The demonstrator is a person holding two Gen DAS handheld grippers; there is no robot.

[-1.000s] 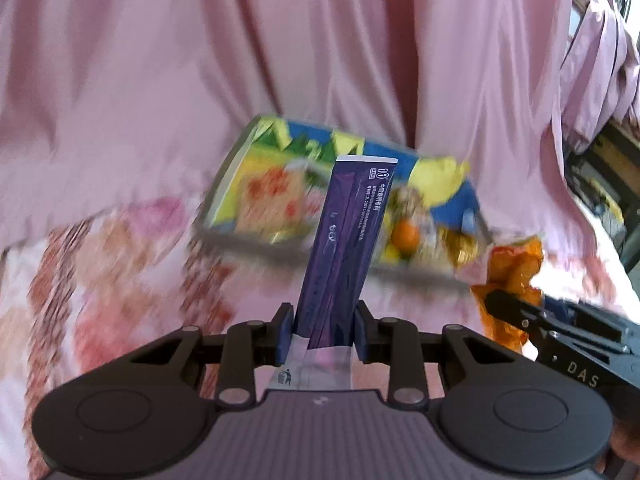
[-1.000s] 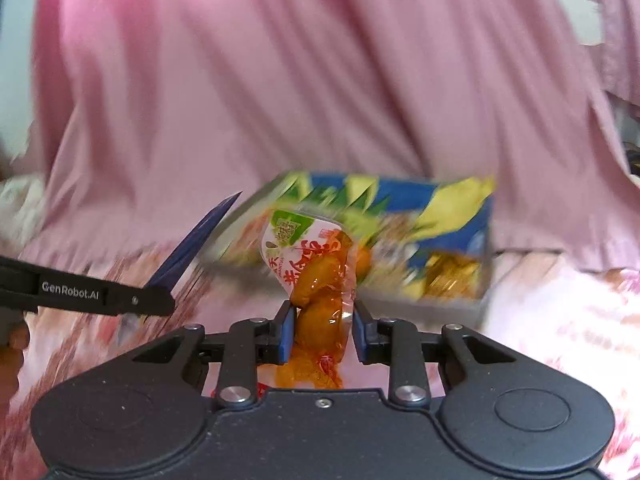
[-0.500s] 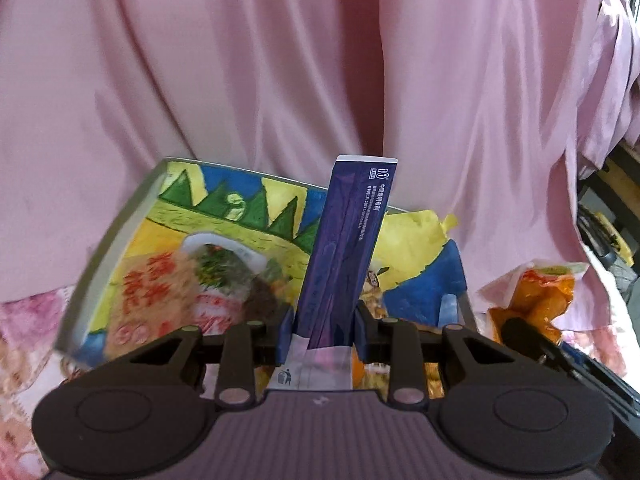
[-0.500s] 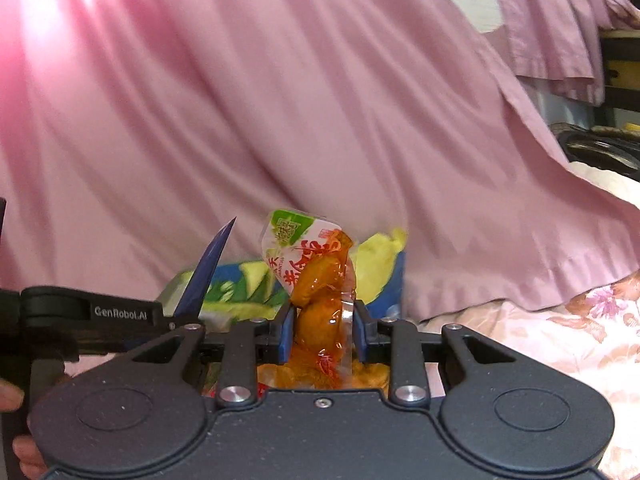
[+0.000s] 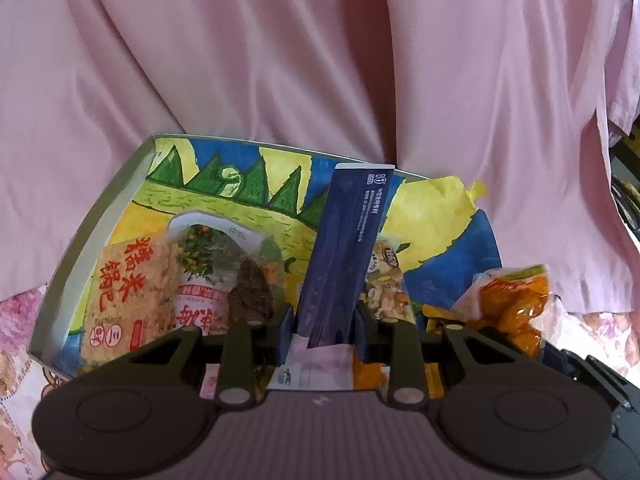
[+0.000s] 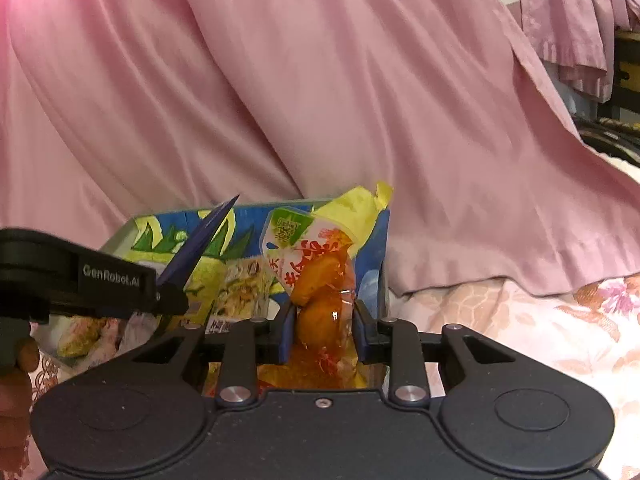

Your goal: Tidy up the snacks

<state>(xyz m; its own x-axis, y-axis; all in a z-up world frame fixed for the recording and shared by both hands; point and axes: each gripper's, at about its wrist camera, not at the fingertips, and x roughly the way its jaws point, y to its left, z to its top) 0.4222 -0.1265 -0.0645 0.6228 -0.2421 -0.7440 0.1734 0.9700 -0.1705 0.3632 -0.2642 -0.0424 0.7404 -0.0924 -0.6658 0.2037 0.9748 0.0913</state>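
Just above box rim (image 5: 96,216): purple sachet (image 5: 344,248).

Dim indoor light, pink cast; both views sharp, fisheye bend + dark vignette at corners.

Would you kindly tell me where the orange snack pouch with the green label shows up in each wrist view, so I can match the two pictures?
Left wrist view: the orange snack pouch with the green label sits at the far right edge, held up beside the box.
Right wrist view: the same pouch is at centre, clamped in the right gripper.
Shared landmark: the painted cardboard box with green triangles, behind the pouch in both.
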